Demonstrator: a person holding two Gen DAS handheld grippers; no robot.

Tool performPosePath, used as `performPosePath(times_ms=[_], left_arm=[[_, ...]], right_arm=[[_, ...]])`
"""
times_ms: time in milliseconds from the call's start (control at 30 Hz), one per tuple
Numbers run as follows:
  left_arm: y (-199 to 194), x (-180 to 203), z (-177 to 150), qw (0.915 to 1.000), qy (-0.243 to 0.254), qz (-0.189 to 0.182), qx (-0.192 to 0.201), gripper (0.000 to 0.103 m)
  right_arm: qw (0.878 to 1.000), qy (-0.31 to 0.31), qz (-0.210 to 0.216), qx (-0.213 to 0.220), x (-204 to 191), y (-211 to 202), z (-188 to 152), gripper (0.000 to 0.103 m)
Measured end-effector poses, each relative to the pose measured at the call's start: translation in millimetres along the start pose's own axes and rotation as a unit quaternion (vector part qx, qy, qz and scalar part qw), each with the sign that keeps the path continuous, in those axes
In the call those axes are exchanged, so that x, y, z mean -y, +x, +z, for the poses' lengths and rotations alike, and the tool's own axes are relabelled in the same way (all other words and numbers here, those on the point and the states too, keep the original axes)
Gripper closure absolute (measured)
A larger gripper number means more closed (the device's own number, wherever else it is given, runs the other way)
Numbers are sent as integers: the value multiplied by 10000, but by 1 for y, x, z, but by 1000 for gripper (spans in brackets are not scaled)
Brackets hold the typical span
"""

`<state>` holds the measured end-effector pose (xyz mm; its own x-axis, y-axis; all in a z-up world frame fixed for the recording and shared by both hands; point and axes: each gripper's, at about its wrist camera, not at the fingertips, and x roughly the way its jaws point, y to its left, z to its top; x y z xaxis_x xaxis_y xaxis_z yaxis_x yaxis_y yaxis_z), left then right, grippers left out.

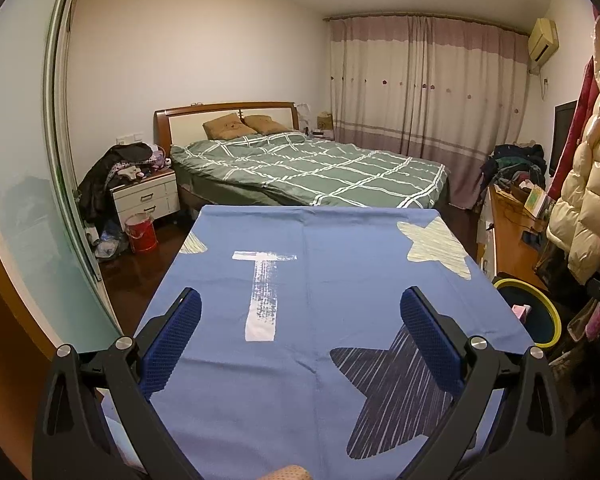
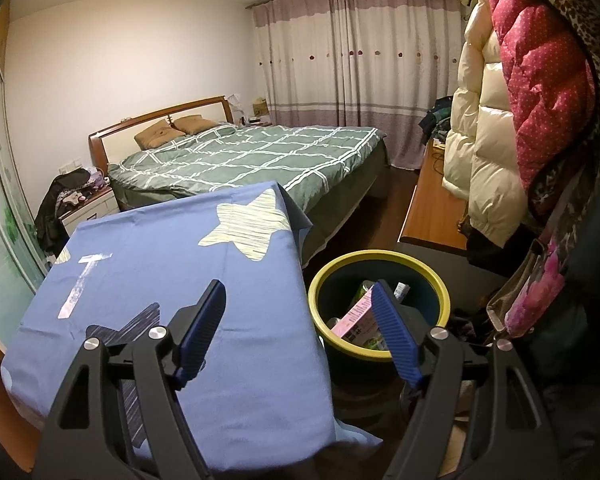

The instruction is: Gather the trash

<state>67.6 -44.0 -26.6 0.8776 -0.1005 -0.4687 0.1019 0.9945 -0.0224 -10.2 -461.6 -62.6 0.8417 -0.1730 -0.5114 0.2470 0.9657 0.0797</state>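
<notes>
Blue-padded left claw (image 1: 300, 316) and right claw (image 2: 298, 308) both gape wide, holding nothing, above the tabletop (image 2: 172, 280). Lower right, the yellow-rimmed bin (image 2: 442, 284) holds a pink carton (image 2: 358, 316).

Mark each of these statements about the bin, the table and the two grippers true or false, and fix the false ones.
1. The left gripper is clamped on a bottle. False: its jaws are open and hold nothing.
2. The bin stands to the right of the blue cloth on the table. True.
3. The bin is empty. False: a pink box and other packaging lie inside.
4. The right gripper is open. True.
5. The bed has a red cover. False: it is green with white lines.
</notes>
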Motion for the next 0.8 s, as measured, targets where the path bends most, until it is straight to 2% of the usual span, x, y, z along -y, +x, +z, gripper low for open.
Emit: performPosePath(times_ms=[800], left_arm=[[0,2,4,10000,34,-33,17,5]], right_arm=[[10000,-16,33,-53,-5,6,1,31]])
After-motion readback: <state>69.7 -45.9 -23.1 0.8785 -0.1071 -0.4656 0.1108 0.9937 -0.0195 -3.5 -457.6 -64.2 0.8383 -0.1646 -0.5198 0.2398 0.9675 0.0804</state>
